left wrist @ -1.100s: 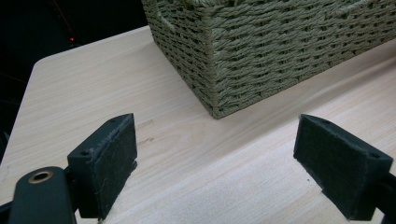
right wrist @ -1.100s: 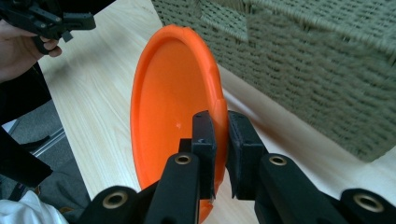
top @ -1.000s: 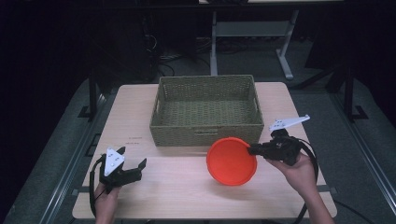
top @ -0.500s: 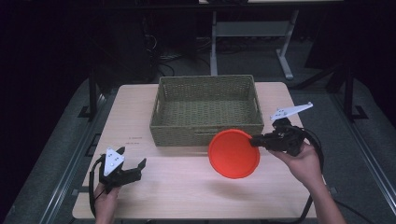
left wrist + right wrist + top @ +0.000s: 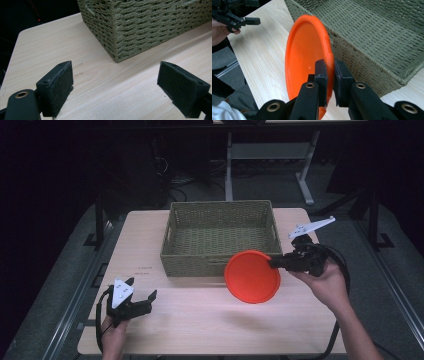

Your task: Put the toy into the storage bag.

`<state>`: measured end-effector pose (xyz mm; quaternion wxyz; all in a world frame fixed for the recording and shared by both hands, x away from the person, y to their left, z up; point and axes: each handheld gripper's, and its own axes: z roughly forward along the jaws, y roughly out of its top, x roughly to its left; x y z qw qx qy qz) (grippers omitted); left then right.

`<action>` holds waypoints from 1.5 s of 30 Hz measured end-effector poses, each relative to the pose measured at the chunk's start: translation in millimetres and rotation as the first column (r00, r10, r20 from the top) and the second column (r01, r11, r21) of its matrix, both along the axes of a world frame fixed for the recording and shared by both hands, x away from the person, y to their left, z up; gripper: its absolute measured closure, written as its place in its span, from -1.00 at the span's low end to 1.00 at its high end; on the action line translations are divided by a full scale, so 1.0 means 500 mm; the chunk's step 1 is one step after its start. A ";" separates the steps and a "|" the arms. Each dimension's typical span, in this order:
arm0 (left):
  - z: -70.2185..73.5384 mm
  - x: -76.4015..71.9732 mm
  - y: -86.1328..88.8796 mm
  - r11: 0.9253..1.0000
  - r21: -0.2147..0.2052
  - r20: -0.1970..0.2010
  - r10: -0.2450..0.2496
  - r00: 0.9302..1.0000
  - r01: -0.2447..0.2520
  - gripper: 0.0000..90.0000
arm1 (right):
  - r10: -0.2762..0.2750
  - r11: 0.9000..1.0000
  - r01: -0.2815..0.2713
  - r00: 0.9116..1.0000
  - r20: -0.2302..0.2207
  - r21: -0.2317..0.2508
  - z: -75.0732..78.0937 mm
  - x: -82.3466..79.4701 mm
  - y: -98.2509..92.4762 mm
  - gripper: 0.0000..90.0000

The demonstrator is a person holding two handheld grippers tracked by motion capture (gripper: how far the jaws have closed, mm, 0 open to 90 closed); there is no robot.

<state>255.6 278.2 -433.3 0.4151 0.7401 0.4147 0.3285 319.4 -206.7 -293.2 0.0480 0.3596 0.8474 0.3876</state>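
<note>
An orange plate (image 5: 251, 276) hangs tilted in the air just in front of the woven basket (image 5: 220, 236), its upper rim near the basket's front right corner. My right gripper (image 5: 276, 263) is shut on the plate's right rim. In the right gripper view the plate (image 5: 307, 55) stands almost on edge, pinched between the two jaws of that gripper (image 5: 330, 72), beside the basket wall (image 5: 367, 62). My left gripper (image 5: 145, 301) rests open near the table's front left corner. In its own view that gripper (image 5: 115, 85) has its jaws wide apart with bare wood between them.
The basket (image 5: 147, 25) is empty and sits at the back middle of the light wooden table (image 5: 200, 320). A dark floor with metal stand legs (image 5: 305, 180) lies beyond the table's far edge.
My right gripper has lifted the orange plate and carried it up toward the basket's front right corner. The left gripper has stayed in place.
</note>
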 end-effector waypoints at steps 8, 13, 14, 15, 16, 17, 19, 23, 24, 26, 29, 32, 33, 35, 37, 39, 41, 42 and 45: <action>0.000 0.000 0.000 1.000 -0.001 0.001 0.001 1.000 -0.001 -0.71 | 0.001 1.000 -0.001 1.000 0.009 -0.003 0.017 0.009 0.005 0.82; 0.000 0.000 0.000 1.000 0.004 0.000 -0.002 1.000 0.002 -0.72 | 0.000 1.000 0.000 1.000 0.013 0.002 0.027 0.014 0.010 0.82; 0.000 0.000 0.000 1.000 0.003 0.000 -0.002 1.000 0.002 -0.71 | 0.004 1.000 -0.004 1.000 0.018 0.001 0.031 0.017 0.011 0.82; 0.000 0.000 0.000 1.000 0.004 0.000 -0.001 1.000 0.001 -0.71 | 0.001 1.000 -0.001 1.000 0.015 0.002 0.034 0.018 0.012 0.82; 0.000 0.000 0.000 1.000 0.003 -0.001 -0.001 1.000 0.001 -0.71 | -0.001 1.000 0.001 1.000 0.014 0.005 0.036 0.019 0.012 0.82; 0.000 0.000 0.000 1.000 0.000 0.000 0.001 1.000 -0.001 -0.71 | 0.001 1.000 -0.001 1.000 0.018 0.005 0.037 0.020 0.012 0.82; 0.000 0.000 0.001 1.000 0.003 0.000 0.001 1.000 -0.001 -0.71 | 0.001 1.000 -0.001 1.000 0.018 0.004 0.043 0.024 0.014 0.82; 0.000 0.000 0.001 1.000 0.001 -0.001 0.001 1.000 -0.001 -0.71 | 0.003 1.000 -0.003 1.000 0.015 0.000 0.054 0.029 0.017 0.82; -0.001 0.000 0.000 1.000 0.000 -0.002 0.000 1.000 0.000 -0.71 | 0.004 1.000 -0.004 1.000 0.020 0.001 0.056 0.031 0.017 0.82; -0.001 0.000 0.000 1.000 0.002 -0.003 -0.001 1.000 0.001 -0.71 | 0.001 1.000 -0.001 1.000 0.021 -0.003 0.061 0.033 0.019 0.82; -0.001 0.000 0.000 1.000 0.001 -0.002 0.001 1.000 -0.001 -0.71 | 0.002 1.000 -0.002 1.000 0.029 -0.007 0.069 0.038 0.019 0.82; -0.001 0.000 0.001 1.000 0.003 -0.003 0.001 1.000 -0.001 -0.71 | 0.001 1.000 -0.001 1.000 0.029 -0.005 0.076 0.042 0.020 0.82; -0.001 0.000 0.002 1.000 0.004 -0.004 0.001 1.000 -0.001 -0.71 | 0.001 1.000 -0.001 1.000 0.030 -0.006 0.078 0.043 0.020 0.82; -0.001 0.000 0.002 1.000 0.003 -0.003 0.001 1.000 -0.001 -0.71 | 0.000 1.000 0.000 0.999 0.032 -0.005 0.082 0.045 0.022 0.82; -0.001 0.000 0.002 1.000 0.004 -0.003 0.001 1.000 -0.001 -0.71 | -0.001 1.000 0.001 0.999 0.032 -0.007 0.084 0.047 0.024 0.82; -0.001 0.000 0.001 1.000 0.002 -0.004 0.001 1.000 -0.001 -0.72 | -0.001 1.000 0.002 0.999 0.032 -0.011 0.088 0.050 0.027 0.82; -0.001 -0.001 0.000 1.000 0.001 -0.003 0.001 1.000 -0.001 -0.71 | 0.001 1.000 0.000 1.000 0.031 -0.011 0.091 0.055 0.031 0.82; -0.001 -0.001 0.000 1.000 0.000 -0.003 0.001 1.000 -0.001 -0.71 | 0.000 1.000 0.000 1.000 0.031 -0.014 0.092 0.057 0.033 0.82; -0.001 0.000 0.002 1.000 0.002 -0.003 0.001 1.000 -0.001 -0.72 | -0.001 1.000 0.002 0.999 0.034 -0.017 0.099 0.062 0.038 0.82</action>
